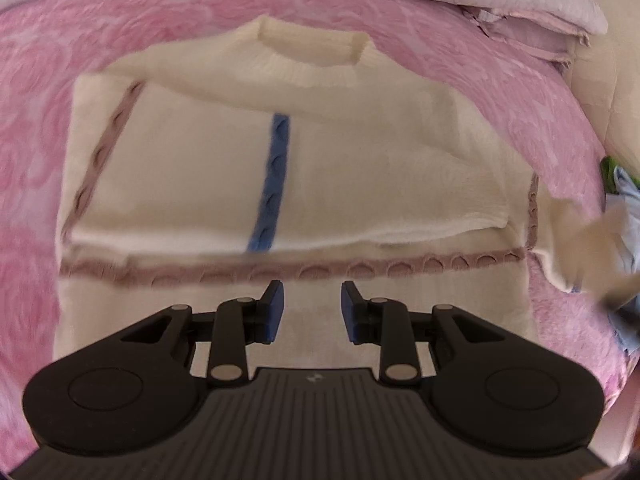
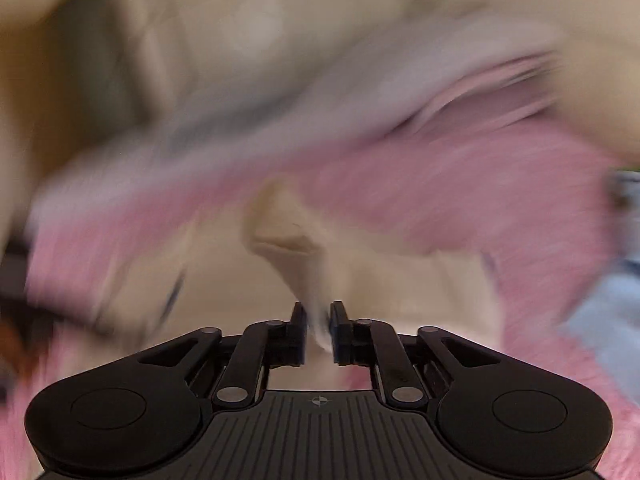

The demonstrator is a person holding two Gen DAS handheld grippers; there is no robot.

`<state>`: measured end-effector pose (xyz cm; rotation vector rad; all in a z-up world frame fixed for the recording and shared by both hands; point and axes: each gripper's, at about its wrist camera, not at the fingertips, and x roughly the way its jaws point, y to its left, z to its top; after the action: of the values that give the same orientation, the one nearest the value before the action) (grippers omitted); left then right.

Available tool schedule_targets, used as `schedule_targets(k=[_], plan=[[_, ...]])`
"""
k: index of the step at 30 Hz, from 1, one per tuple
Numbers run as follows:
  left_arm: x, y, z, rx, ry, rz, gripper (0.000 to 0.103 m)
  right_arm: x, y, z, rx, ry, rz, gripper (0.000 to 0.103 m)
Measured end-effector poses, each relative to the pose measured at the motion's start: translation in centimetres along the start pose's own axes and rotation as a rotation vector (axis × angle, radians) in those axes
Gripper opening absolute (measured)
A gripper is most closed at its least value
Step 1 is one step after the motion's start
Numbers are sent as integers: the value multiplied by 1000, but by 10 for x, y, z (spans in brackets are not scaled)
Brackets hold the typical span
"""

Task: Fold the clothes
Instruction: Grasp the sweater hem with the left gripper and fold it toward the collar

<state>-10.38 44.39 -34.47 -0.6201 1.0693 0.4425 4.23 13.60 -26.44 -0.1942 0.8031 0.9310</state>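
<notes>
You're holding the left gripper (image 1: pixel 311 307) low over the bottom part of the cream sweater (image 1: pixel 360 184), its blue-padded fingers (image 1: pixel 274 308) spread apart with nothing between them. The sweater is lying flat on the pink blanket (image 1: pixel 72 40), collar (image 1: pixel 312 46) pointing away from you, a blue stripe (image 1: pixel 272 184) running down its middle and a mauve cable band (image 1: pixel 360 266) crossing just ahead of your fingertips. One sleeve is lying folded across the chest.

Over on your right, the right gripper (image 2: pixel 318 326) is pinching a fold of cream knit (image 2: pixel 288 236), jaws closed tight on the fabric, which is rising in a peak above the fingers. That view is smearing heavily with motion, so only pink blanket and cream cloth are readable around it. A light blue garment (image 1: pixel 630 216) is sitting at the blanket's right edge.
</notes>
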Motion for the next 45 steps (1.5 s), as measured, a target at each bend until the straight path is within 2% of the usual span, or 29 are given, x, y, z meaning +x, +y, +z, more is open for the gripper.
schedule_targets(k=[1,3,5,6,8,11,13,15,16,18,23,25,26,27,28,29,30,31,35,36,38,41,45], plan=[[-3,4,-4,-23,5,-8,26,13,20,-2,-74,89,38,16],[-4,10,-12,-69,19,-35,27,25,27,-17,-118,193,25,16],[-5,14,-20,-117,36,-72,27,29,17,-30,-83,296,6,18],[-4,14,-24,-137,46,-92,27,27,11,-34,-69,326,8,20],[1,10,-33,-169,68,-131,27,17,7,-41,-95,366,5,32],[11,-5,-48,-221,113,-220,27,2,17,-49,-223,414,18,36],[19,-15,-59,-287,155,-307,30,-1,6,-53,-190,429,-18,37],[29,-25,-71,-376,203,-406,34,-2,-9,-59,-97,444,-105,37],[35,-28,-79,-451,222,-469,37,-3,-20,-60,-24,442,-150,37],[46,-33,-93,-569,247,-536,42,-4,-42,-61,125,435,-239,37],[72,-44,-116,-741,279,-572,43,-15,-94,-67,524,373,-282,37],[81,-47,-122,-816,281,-603,42,-19,-105,-70,604,355,-296,37],[84,-49,-119,-817,284,-609,41,-21,-108,-70,619,351,-305,37],[87,-53,-116,-809,286,-614,31,-22,-110,-70,634,348,-315,37],[87,-59,-106,-735,280,-610,9,-21,-110,-70,637,347,-324,37],[85,-65,-95,-659,271,-605,6,-21,-109,-69,639,345,-332,37],[79,-71,-81,-558,239,-594,6,-20,-109,-68,637,346,-335,37],[66,-76,-63,-451,173,-574,5,-19,-108,-66,634,346,-338,37],[3,-67,1,-151,-101,-467,5,-15,-105,-56,596,336,-348,37],[-13,-63,17,-79,-169,-436,5,-12,-105,-54,588,333,-350,37],[-46,-38,42,0,-283,-356,5,-7,-105,-50,576,323,-349,37],[-71,3,65,39,-345,-244,5,1,-105,-42,565,307,-346,37],[-63,44,71,71,-310,-68,5,21,-102,-29,550,306,-339,37]])
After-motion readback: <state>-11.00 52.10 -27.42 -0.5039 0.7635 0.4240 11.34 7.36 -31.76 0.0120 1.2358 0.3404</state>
